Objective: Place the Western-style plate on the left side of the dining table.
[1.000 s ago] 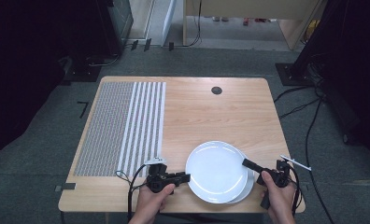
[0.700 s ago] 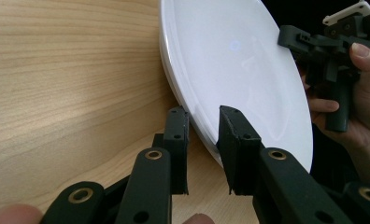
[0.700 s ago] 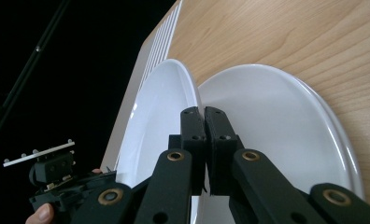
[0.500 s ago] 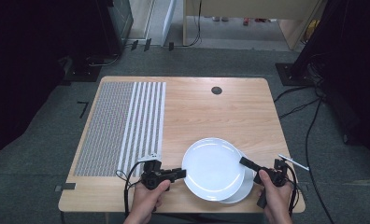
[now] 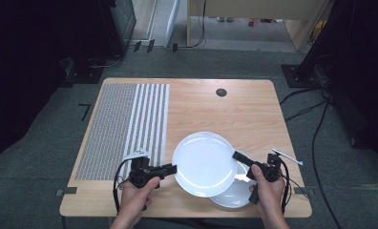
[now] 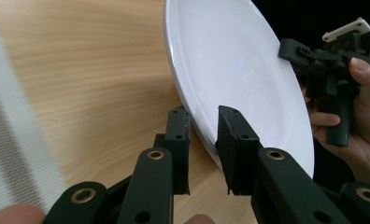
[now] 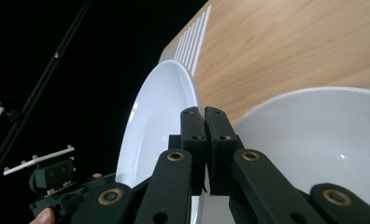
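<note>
Both grippers hold a white plate (image 5: 204, 162) off the table, level, over its front right part. My left gripper (image 5: 173, 168) is shut on the plate's left rim. In the left gripper view the rim (image 6: 199, 121) passes between the two black jaws. My right gripper (image 5: 236, 156) is shut on the right rim; in the right gripper view its jaws (image 7: 204, 123) pinch the plate's edge (image 7: 160, 116). A second white dish (image 5: 234, 193) lies on the wood below, partly covered by the held plate, and it also shows in the right gripper view (image 7: 323, 140).
A grey and white striped mat (image 5: 125, 129) covers the left part of the wooden table (image 5: 235, 114). A small black round hole (image 5: 221, 92) sits near the far edge. Cables (image 5: 316, 133) run on the floor to the right.
The plate has risen and shifted left and away with both grippers on its rims. The second dish beneath it has come into sight at the front right.
</note>
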Tool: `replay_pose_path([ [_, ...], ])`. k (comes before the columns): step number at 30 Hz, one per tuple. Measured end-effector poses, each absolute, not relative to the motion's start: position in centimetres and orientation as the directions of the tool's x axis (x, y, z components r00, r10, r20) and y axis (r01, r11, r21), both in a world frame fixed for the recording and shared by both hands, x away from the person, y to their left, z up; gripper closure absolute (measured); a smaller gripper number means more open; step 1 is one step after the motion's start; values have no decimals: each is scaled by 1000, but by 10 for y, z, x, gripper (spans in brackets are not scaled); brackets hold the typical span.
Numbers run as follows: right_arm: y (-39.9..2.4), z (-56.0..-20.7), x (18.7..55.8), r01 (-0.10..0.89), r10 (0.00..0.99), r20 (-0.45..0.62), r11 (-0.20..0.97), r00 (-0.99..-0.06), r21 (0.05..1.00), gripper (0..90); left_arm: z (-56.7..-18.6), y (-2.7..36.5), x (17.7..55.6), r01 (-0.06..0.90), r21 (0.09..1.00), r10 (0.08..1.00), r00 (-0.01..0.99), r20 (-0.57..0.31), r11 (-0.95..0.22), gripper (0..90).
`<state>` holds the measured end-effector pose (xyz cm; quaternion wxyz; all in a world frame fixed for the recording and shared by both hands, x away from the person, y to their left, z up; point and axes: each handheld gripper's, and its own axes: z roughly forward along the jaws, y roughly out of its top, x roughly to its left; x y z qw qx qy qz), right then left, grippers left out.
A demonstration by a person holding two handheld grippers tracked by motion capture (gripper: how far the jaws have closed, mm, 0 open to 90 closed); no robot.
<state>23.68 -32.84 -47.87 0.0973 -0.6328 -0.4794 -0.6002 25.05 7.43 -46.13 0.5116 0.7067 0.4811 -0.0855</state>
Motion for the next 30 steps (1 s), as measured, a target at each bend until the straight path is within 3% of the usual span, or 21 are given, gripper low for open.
replay_pose_path([
  [30,-176,-469,311,770,405,894,-503,-189,391,890,-430,209,280,735,670,713,415,-565,103,761],
])
